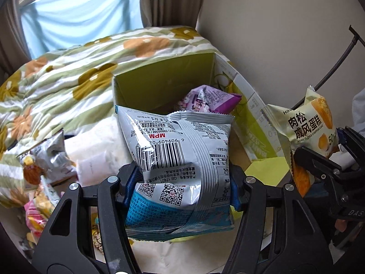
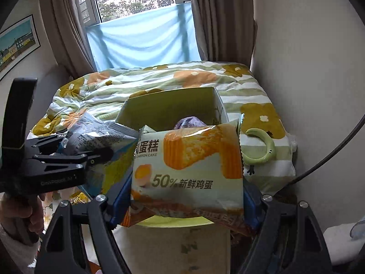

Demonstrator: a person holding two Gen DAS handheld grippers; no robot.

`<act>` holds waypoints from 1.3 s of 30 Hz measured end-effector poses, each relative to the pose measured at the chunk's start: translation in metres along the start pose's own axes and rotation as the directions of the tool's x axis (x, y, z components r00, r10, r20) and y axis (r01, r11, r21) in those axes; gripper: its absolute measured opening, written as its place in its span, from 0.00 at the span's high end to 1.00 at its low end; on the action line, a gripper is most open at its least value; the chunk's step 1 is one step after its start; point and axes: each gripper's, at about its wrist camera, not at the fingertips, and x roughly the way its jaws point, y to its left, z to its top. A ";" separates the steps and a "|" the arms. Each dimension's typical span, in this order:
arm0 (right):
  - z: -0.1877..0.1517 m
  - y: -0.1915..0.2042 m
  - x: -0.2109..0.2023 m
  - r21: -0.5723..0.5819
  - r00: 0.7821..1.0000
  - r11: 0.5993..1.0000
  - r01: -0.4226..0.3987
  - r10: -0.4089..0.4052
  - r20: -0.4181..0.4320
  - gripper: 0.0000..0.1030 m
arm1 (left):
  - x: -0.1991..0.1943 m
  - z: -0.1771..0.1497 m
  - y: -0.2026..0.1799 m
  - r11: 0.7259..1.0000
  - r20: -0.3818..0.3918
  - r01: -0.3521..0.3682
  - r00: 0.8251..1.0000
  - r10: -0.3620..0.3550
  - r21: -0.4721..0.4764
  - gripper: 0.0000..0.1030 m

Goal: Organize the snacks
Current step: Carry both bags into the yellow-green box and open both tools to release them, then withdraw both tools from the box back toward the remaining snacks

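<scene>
My left gripper (image 1: pixel 182 189) is shut on a silver and blue snack bag (image 1: pixel 182 159), barcode side up, held in front of an open green cardboard box (image 1: pixel 164 77). A purple snack packet (image 1: pixel 209 100) lies inside the box. My right gripper (image 2: pixel 187 196) is shut on a pale green chiffon cake packet (image 2: pixel 189 164), held just before the box (image 2: pixel 171 105). The cake packet also shows at the right of the left wrist view (image 1: pixel 305 123). The left gripper with its silver bag (image 2: pixel 98 137) shows at the left of the right wrist view.
Several loose snack packets (image 1: pixel 41 173) lie at the left on the bed. A flowered green quilt (image 1: pixel 68 68) covers the bed behind the box. A green ring-shaped object (image 2: pixel 262 146) lies on a pillow right of the box. A wall is close on the right.
</scene>
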 end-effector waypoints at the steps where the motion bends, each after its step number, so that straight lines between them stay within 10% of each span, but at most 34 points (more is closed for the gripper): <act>1: 0.001 -0.007 0.005 0.004 1.000 1.000 -0.010 0.010 -0.010 0.26 | 0.009 -0.001 -0.006 1.000 -0.009 -0.005 1.000 0.004 -0.004 0.43; 6: 0.002 -0.024 0.024 0.003 0.997 0.998 -0.055 0.055 -0.055 0.26 | 0.030 -0.014 -0.016 0.998 -0.029 -0.058 0.998 0.057 -0.028 0.01; 26: 0.000 0.001 0.058 -0.001 0.983 0.989 -0.146 0.145 -0.111 0.23 | -0.030 -0.060 0.027 0.969 -0.023 -0.184 0.983 0.182 -0.167 0.01; 30: -0.004 -0.002 0.062 -0.012 0.992 0.994 -0.105 0.104 -0.074 0.00 | -0.035 -0.064 0.028 0.966 -0.022 -0.193 0.981 0.192 -0.173 0.01; 39: -0.030 -0.013 0.053 0.035 0.990 0.992 -0.124 0.126 -0.068 0.00 | -0.036 -0.086 0.026 0.963 -0.027 -0.178 0.984 0.176 -0.201 0.01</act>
